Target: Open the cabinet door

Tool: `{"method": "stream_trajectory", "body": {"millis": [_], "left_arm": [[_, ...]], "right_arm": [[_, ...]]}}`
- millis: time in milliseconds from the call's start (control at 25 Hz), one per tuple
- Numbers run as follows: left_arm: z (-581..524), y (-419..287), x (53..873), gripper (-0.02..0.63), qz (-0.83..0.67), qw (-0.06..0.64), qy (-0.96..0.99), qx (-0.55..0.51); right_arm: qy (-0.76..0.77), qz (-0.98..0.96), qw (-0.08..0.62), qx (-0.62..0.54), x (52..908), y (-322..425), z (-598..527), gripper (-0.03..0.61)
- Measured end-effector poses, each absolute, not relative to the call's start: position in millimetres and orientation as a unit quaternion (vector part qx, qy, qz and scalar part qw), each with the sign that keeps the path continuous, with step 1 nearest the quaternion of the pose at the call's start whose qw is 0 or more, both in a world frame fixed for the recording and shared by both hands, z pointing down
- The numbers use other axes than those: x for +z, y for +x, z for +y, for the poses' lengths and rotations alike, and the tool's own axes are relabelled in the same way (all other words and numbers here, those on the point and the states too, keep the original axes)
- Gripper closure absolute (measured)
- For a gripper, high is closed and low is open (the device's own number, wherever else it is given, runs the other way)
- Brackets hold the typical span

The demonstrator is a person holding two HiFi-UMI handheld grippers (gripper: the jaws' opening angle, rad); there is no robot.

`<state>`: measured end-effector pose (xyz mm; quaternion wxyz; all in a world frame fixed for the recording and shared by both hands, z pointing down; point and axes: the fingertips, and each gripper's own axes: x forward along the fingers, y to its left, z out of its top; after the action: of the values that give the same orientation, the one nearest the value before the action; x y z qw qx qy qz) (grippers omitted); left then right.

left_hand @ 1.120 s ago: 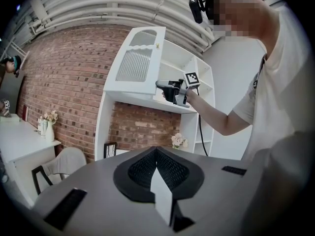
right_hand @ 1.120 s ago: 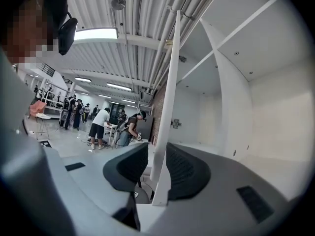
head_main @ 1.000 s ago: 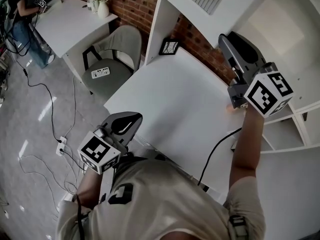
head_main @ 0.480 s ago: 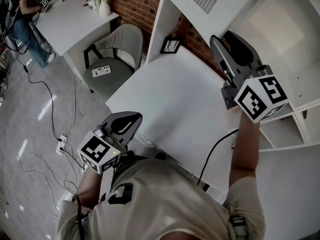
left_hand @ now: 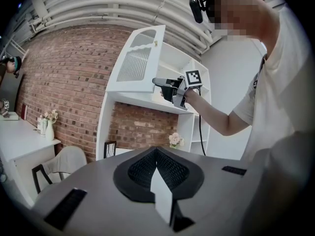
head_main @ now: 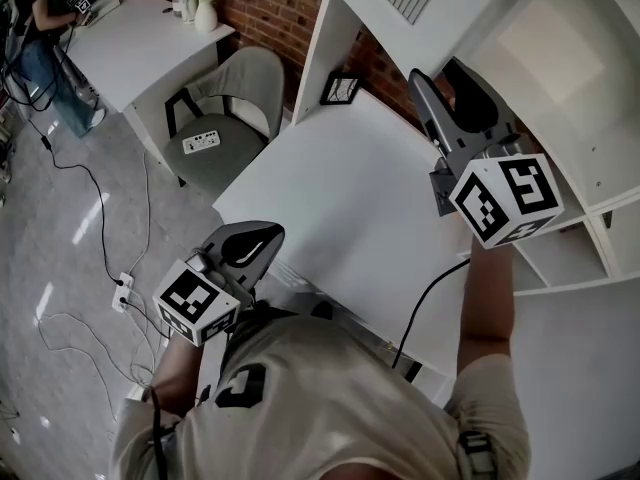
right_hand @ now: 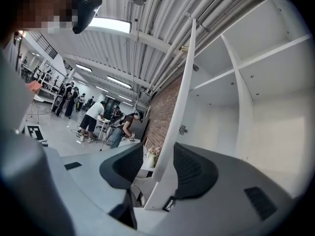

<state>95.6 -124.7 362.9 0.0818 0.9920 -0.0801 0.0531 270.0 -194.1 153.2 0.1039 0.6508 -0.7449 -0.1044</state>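
Release step, by my reading: louvred cabinet door (left_hand: 134, 65) swung wide off shelf unit (right_hand: 266, 73), edge between your right gripper (right_hand: 156, 163) jaws, just been opening, pads clear of it. Your left gripper (left_hand: 156, 157) closed, empty. Next: draw right gripper back off edge, no nudge to door

A framed picture (head_main: 339, 91) is stood at the far corner of the white desk (head_main: 330, 198), against the brick wall (head_main: 270, 3). A grey chair (head_main: 228, 108) is placed near the desk's left edge, with a flat white device (head_main: 202, 144) laid on its seat. A vase of flowers (head_main: 206, 10) is set on a second desk (head_main: 130, 48) beyond. Cables (head_main: 104, 238) and a power strip (head_main: 122, 290) are left on the floor (head_main: 30, 208).
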Motion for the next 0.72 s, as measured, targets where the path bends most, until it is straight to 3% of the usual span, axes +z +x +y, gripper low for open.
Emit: {"method": "stream_trajectory", "body": {"millis": [720], "left_arm": [[-136.0, 69.9, 363.4, 0.597, -0.085, 0.079, 0.992, 0.052]], "right_arm": [[0.635, -0.753, 0.108, -0.135, 153.3, 219.1, -198.9, 0.388]]}}
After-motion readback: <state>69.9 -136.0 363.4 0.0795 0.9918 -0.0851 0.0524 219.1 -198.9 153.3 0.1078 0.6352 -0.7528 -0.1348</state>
